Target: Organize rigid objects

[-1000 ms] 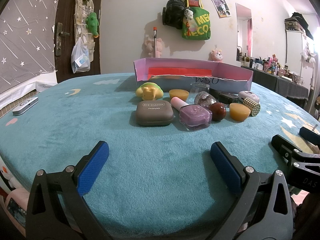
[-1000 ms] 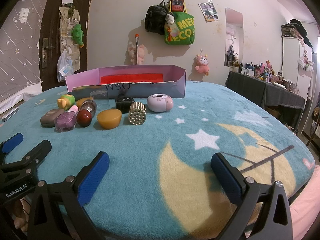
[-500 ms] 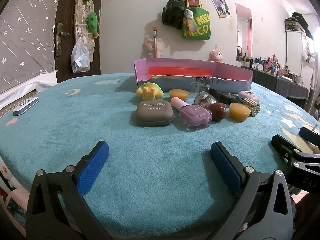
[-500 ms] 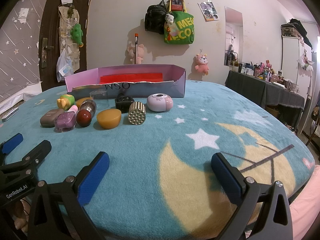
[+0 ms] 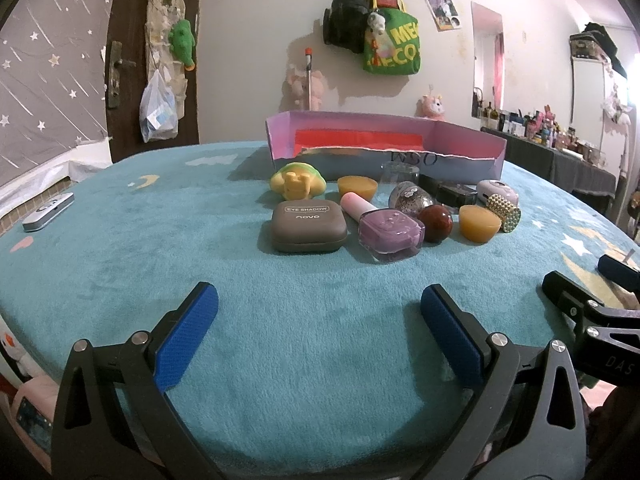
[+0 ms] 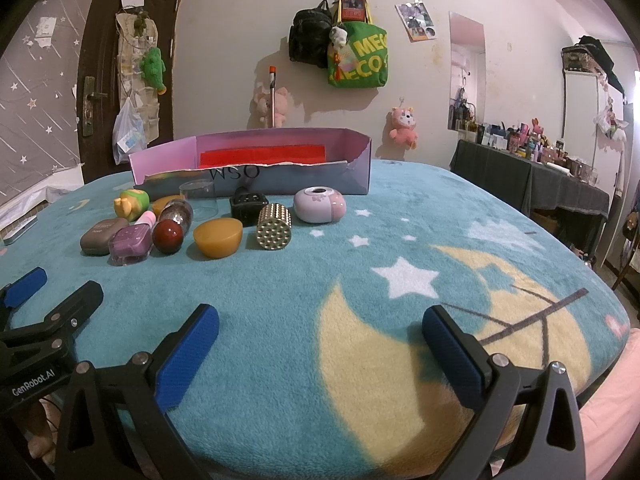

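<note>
A cluster of small items lies on the teal blanket before a shallow purple box (image 5: 384,148) (image 6: 256,160) with red lining. Nearest my left gripper (image 5: 320,300) are a grey eye-shadow case (image 5: 308,230) and a purple nail-polish bottle (image 5: 390,232). Beside them sit a dark red ball (image 5: 436,218) (image 6: 168,236), an amber half-dome (image 6: 218,236), a studded gold cylinder (image 6: 274,226) and a lilac round case (image 6: 320,205). My left gripper is open and holds nothing, well short of the items. My right gripper (image 6: 320,322) is open too, to the right of the cluster.
A yellow-green toy (image 5: 297,182), a clear cup (image 6: 198,194), a glittery egg (image 5: 410,200) and a black box (image 6: 249,204) stand close to the purple box. A silver remote (image 5: 48,212) lies far left. Bare blanket stretches right, over the moon print (image 6: 360,340).
</note>
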Motion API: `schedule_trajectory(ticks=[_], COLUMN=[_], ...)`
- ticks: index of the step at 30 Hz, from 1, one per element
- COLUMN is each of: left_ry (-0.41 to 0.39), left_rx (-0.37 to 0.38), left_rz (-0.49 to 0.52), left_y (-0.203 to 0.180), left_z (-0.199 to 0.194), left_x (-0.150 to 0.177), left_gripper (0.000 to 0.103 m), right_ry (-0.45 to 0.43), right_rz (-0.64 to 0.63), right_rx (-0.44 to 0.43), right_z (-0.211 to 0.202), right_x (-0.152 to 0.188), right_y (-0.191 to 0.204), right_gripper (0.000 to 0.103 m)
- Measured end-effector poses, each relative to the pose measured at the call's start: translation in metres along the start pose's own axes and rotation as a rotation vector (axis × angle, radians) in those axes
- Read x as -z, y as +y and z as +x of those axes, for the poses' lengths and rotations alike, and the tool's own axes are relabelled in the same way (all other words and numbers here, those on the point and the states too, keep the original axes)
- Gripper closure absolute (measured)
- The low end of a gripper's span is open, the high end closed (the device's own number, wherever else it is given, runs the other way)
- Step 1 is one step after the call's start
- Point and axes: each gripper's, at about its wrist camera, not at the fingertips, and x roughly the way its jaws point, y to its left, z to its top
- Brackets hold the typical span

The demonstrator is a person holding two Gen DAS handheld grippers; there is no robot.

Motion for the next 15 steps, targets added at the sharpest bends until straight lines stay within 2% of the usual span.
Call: schedule_trajectory(ticks=[6, 12, 15], left_ry=[0.037, 0.045, 0.086], left_rx=[0.011, 0.007, -0.002], left_rz=[-0.018, -0.023, -0.028], left_y=[0.005, 0.010, 0.012], left_z=[0.008, 0.009, 0.016], left_x=[-0.015, -0.033, -0.043], left_gripper=[0.000, 0.000, 0.000], right_ry=[0.029, 0.015, 0.030], right_rz=[-0.008, -0.013, -0.011], right_rx=[-0.026, -0.021, -0.028], right_z=[0.001, 0.003, 0.008], right_x=[-0.008, -0.028, -0.038], right_y=[-0.001, -0.003, -0.005], right_gripper=[0.000, 0.000, 0.000])
